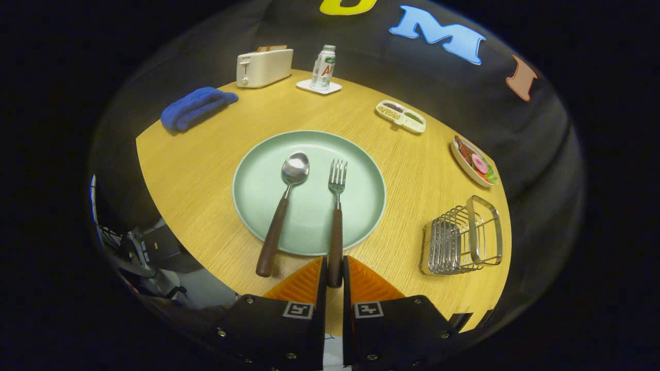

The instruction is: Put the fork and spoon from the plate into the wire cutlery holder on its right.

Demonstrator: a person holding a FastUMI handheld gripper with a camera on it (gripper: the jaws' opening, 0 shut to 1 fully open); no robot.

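Note:
A pale green plate [268, 206] lies in the middle of the wooden table. On it rest a spoon [284, 206] and a fork [336, 216], both with dark brown handles that reach past the plate's near rim. The fork lies right of the spoon, tines pointing away. My gripper [334, 270] is shut on the end of the fork's handle, which sits squeezed between both fingers. The spoon's handle end lies just left of the left finger. A wire cutlery holder [461, 239] stands on the table to the right of the plate, beyond the right finger.
At the back of the table stand a white toaster [264, 67], a bottle on a white coaster [323, 69] and a folded blue cloth [197, 107]. A divided snack tray [401, 116] and a dish of food [474, 161] lie back right. The table's near-left edge drops off.

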